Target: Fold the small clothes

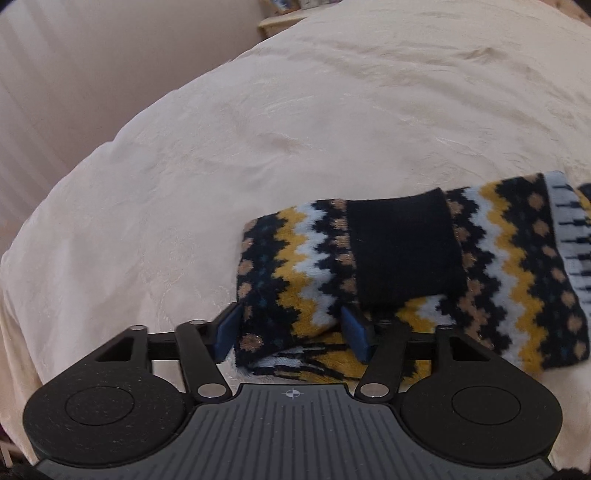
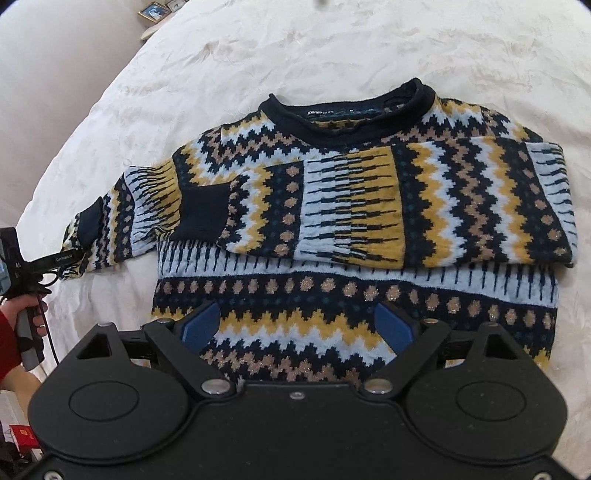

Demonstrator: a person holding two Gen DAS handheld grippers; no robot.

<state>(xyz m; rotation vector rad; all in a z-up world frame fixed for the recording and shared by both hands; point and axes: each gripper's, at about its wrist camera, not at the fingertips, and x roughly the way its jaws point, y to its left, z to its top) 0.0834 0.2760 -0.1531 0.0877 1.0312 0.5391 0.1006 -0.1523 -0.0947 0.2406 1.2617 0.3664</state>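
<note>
A knitted sweater (image 2: 354, 206) in navy, yellow, white and tan zigzags lies flat on the bed, collar (image 2: 347, 107) away from me. Its right sleeve is folded across the chest, with the navy cuff (image 2: 201, 214) near the left side. The left sleeve (image 1: 369, 266) is bent back on itself at the sweater's left edge. My left gripper (image 1: 290, 328) is open, its blue pads either side of that sleeve's folded end. It also shows in the right wrist view (image 2: 55, 258). My right gripper (image 2: 295, 328) is open over the sweater's lower body near the hem.
A cream bedspread (image 1: 258, 129) covers the bed. The bed's edge curves down on the left, with a wall beyond it. A small shelf with picture frames (image 2: 155, 11) stands at the far left corner. The person's hand in a red sleeve (image 2: 14, 325) holds the left gripper.
</note>
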